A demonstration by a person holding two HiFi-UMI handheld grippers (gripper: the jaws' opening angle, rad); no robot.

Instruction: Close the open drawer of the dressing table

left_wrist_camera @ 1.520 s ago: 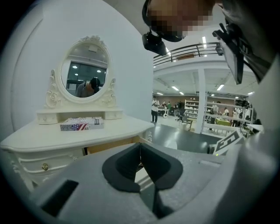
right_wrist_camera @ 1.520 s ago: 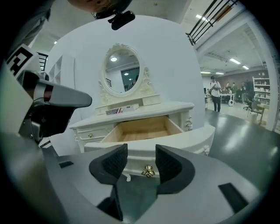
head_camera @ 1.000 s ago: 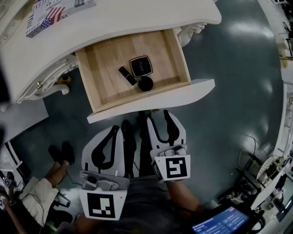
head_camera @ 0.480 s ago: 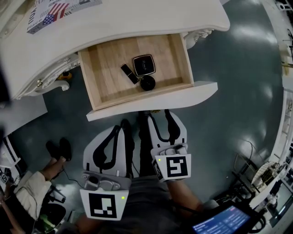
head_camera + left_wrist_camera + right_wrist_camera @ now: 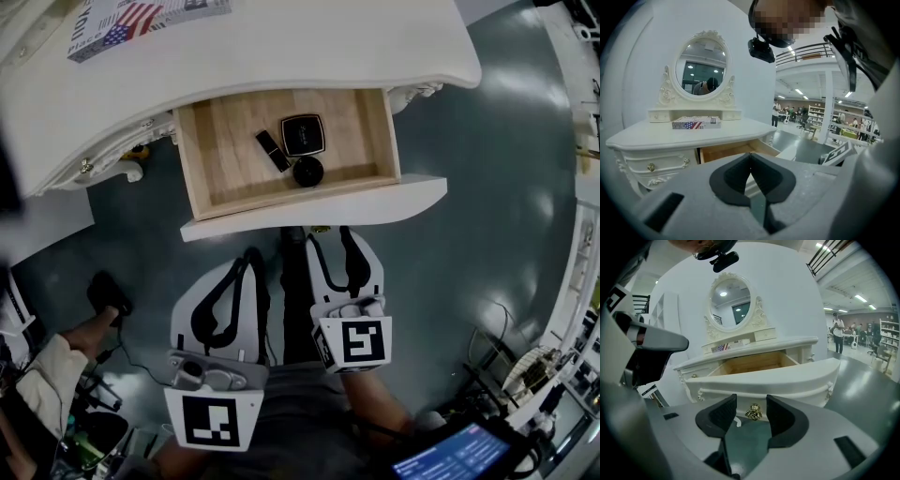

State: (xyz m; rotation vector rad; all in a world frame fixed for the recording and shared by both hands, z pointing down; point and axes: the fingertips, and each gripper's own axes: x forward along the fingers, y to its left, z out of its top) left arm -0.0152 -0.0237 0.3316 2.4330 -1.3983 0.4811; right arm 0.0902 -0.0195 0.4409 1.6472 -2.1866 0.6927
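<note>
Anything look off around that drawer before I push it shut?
Nothing stands out. The drawer is open but sits straight, with no visible damage or spill. A square compact, a dark tube and a round black case lie loose on its wooden floor.

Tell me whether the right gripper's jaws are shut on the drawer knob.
No, the right gripper is open, its jaws apart with gaps beside the gold knob.

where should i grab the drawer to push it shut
The gold knob at the middle of the drawer front, coming straight on from the front. It sticks out, and the open right claw is lined up with it.
</note>
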